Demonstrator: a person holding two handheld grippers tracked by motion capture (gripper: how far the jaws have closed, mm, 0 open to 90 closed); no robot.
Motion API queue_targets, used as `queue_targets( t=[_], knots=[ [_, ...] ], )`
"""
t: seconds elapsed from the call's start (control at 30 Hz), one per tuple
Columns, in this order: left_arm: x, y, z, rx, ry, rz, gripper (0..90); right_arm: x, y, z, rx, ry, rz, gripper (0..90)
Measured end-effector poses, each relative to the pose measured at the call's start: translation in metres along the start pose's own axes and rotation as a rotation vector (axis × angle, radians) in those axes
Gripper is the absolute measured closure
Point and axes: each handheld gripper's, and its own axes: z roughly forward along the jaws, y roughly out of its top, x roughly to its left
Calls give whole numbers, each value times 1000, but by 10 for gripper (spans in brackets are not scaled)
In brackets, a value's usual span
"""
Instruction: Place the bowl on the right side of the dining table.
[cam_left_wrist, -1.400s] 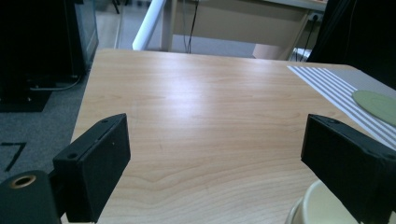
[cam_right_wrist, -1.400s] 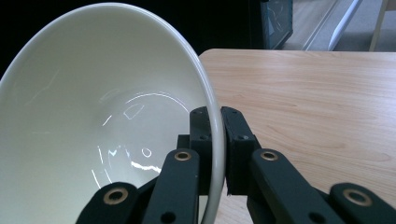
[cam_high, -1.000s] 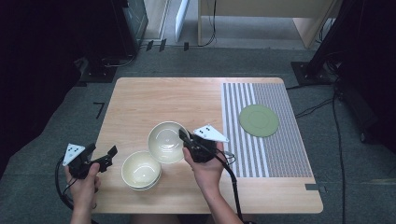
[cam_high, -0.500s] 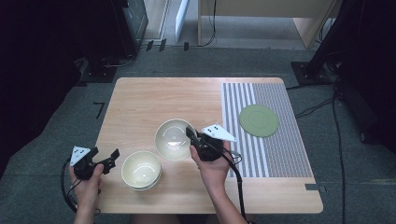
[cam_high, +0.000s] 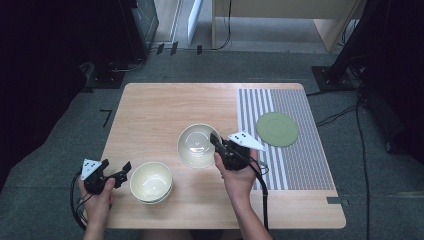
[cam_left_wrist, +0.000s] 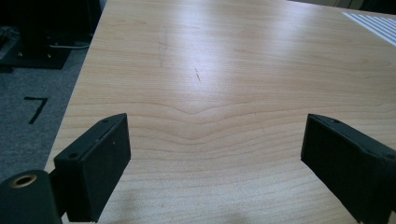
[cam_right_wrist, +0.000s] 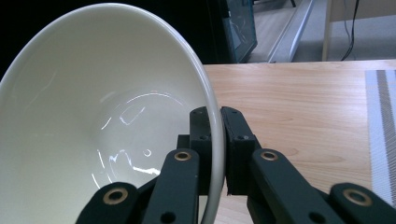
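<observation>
Forearms reach in from the desk's (cam_high: 150, 110) near edge. Right gripper (cam_high: 218, 143) pinches the rim of a white bowl (cam_high: 197, 145) mid-desk, bowl tilted. Left gripper (cam_high: 116, 170), jaws wide apart and empty, hovers level at the near-left corner beside stacked bowls (cam_high: 151, 181).

A black "7" (cam_left_wrist: 35, 109) is showing on the grey floor (cam_left_wrist: 28, 140) (marked just off the wooden surface's (cam_left_wrist: 224, 93) edge), lying to the left of the left gripper's fingers (cam_left_wrist: 100, 163).
</observation>
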Motion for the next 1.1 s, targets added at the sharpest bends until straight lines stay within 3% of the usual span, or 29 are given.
queue_targets(
  t=[0.2,0.47,1.1],
  knots=[
    [-3,-1,1,-8,-19,20,79,-8,2,-4,-8,-19,-1,849],
    [1,-2,1,-14,-32,-11,82,-27,4,-12,-16,-53,7,848],
    [0,-2,0,-9,-34,-4,82,-67,8,-26,-10,-81,31,848]
  ],
)
